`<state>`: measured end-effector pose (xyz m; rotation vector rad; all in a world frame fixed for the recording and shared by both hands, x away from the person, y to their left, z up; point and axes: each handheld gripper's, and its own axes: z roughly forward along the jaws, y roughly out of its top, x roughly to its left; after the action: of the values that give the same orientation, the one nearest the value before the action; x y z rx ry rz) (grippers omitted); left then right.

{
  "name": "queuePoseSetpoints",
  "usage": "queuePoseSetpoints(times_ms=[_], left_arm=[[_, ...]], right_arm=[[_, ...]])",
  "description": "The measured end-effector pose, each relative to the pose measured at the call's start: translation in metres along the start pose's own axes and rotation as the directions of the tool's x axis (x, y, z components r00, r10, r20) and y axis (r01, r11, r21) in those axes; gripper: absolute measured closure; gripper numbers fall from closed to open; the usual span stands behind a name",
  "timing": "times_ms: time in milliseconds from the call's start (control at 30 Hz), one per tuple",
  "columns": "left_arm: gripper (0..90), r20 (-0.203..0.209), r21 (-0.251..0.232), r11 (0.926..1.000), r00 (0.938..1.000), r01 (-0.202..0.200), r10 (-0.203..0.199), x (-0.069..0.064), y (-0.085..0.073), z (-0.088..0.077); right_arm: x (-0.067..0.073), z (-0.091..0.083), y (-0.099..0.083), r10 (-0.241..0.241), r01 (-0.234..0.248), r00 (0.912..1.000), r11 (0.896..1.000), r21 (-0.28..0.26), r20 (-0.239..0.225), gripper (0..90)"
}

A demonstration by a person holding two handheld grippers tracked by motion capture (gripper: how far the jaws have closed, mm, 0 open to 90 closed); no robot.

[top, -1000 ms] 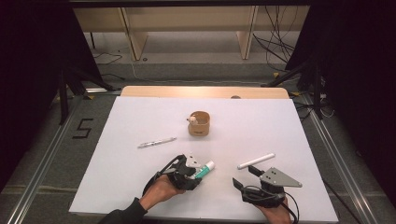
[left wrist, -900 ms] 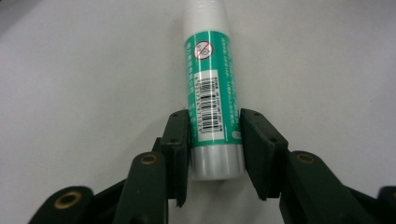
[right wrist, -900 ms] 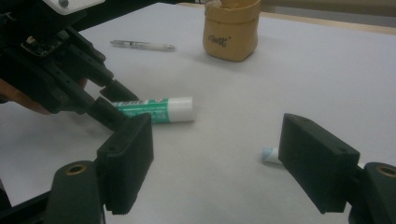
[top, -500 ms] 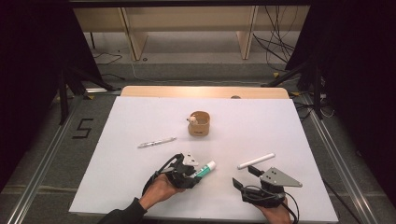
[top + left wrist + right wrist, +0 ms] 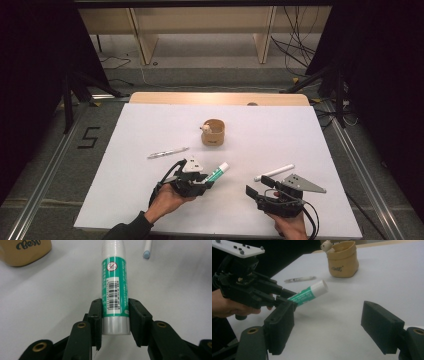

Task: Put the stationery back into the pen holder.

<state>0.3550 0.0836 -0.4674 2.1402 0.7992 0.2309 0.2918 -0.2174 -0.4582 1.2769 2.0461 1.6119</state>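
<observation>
Left hand-held gripper (image 5: pixel 115 312) clamps barcoded green glue stick (image 5: pixel 115 285); beige pouch (image 5: pixel 25 251) reads perhaps "Best".

Left gripper (image 5: pixel 207 181) clamped, raised off table; right gripper (image 5: pixel 329 325) wide open, low.

The glue stick (image 5: pixel 115 287) looks like smooth plastic with a shiny green paper label. The left gripper (image 5: pixel 115 315) has dull black plastic jaws. At 11 o'clock from it, the little tan pouch (image 5: pixel 214 133) looks soft and matt, maybe paper or cloth. The table (image 5: pixel 320 150) is flat, matt white.
</observation>
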Motion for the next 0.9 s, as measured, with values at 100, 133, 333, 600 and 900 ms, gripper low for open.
queuePoseSetpoints(times_ms=[100,133,333,600,900], left_arm=[[65.3,0.005,-0.037,0.9993,1.0000,0.006,-0.005,0.001,0.000,-0.004],[65.3,0.009,-0.049,0.9987,0.9998,0.017,-0.016,0.002,-0.001,-0.005],[65.3,0.003,-0.102,0.9945,0.9997,0.026,-0.026,0.002,-0.003,-0.012],[65.2,0.011,-0.137,0.9892,0.9986,0.052,-0.051,0.002,-0.009,-0.016],[65.3,0.013,-0.174,0.9835,0.9988,0.049,-0.047,-0.006,-0.012,-0.020]], right_arm=[[0.001,0.003,0.003,0.031,-0.031,0.9992,1.000,0.004,-0.025,26.5],[0.002,0.004,0.004,0.038,-0.038,0.9989,0.999,0.012,-0.028,26.5],[0.000,0.013,0.009,0.142,-0.141,0.9861,0.990,0.019,-0.086,26.2],[0.002,0.033,0.017,0.220,-0.216,0.9641,0.976,0.041,-0.149,26.3],[0.004,0.053,0.020,0.304,-0.296,0.9357,0.953,0.073,-0.179,26.4]])
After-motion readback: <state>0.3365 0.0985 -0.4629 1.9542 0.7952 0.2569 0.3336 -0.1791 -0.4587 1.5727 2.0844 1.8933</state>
